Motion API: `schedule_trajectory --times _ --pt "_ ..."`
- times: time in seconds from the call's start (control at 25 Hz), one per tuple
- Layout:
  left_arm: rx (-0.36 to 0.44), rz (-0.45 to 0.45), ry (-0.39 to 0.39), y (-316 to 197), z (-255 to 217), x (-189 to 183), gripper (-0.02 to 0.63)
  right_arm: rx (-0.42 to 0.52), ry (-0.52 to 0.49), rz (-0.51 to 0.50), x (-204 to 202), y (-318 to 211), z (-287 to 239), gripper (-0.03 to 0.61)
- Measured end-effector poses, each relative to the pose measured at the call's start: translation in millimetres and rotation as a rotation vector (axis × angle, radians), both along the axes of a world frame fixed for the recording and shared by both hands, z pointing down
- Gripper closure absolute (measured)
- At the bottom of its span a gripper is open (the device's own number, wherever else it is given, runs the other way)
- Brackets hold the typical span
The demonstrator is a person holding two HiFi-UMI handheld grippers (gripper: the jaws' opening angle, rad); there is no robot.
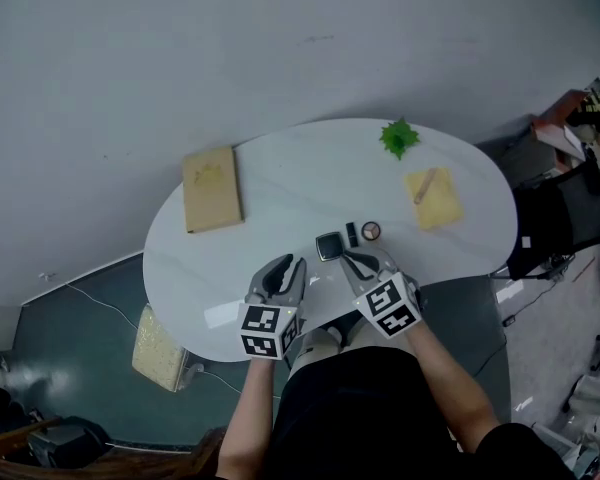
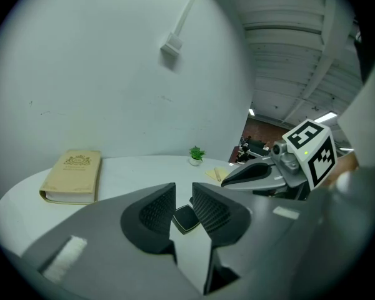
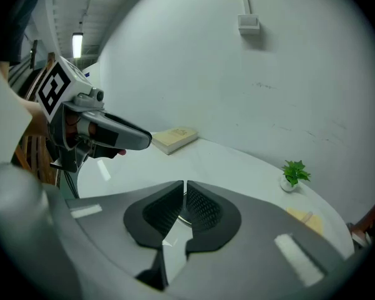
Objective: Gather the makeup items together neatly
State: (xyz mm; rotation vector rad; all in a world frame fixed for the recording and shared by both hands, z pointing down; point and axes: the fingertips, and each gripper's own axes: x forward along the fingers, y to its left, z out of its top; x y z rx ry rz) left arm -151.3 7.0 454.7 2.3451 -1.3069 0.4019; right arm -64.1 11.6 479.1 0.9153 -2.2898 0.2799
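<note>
Makeup items form a close cluster near the front middle of the white oval table [image 1: 280,183]: a square black compact [image 1: 329,246], a small dark upright piece [image 1: 352,234] just beside it, and a round compact [image 1: 371,231] next to that. The left gripper [image 1: 288,265] sits just in front and to the left of the square compact with its jaws apart. In the left gripper view the compact [image 2: 186,219] shows through the gap beyond the pads, and neither pad touches it. The right gripper [image 1: 362,261] sits just in front of the cluster on the other side. Its jaws are drawn together with only a thin slit between the pads [image 3: 202,206], and they clamp nothing. Farther out on the table lie a tan book [image 1: 212,188] at the left, a small green plant [image 1: 399,138] at the far edge, and a yellow pad [image 1: 435,198] at the right with a slim stick on it — all well apart from the cluster.
</note>
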Motion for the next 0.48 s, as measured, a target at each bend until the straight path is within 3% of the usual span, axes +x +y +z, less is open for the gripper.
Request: schedule_trajectory --times 0.48 --pt "0.02 0.039 -0.018 -17.1 -9.3 26.2 0.604 0.011 -0.081 0.109 40.2 -17.1 -19.6 0.561"
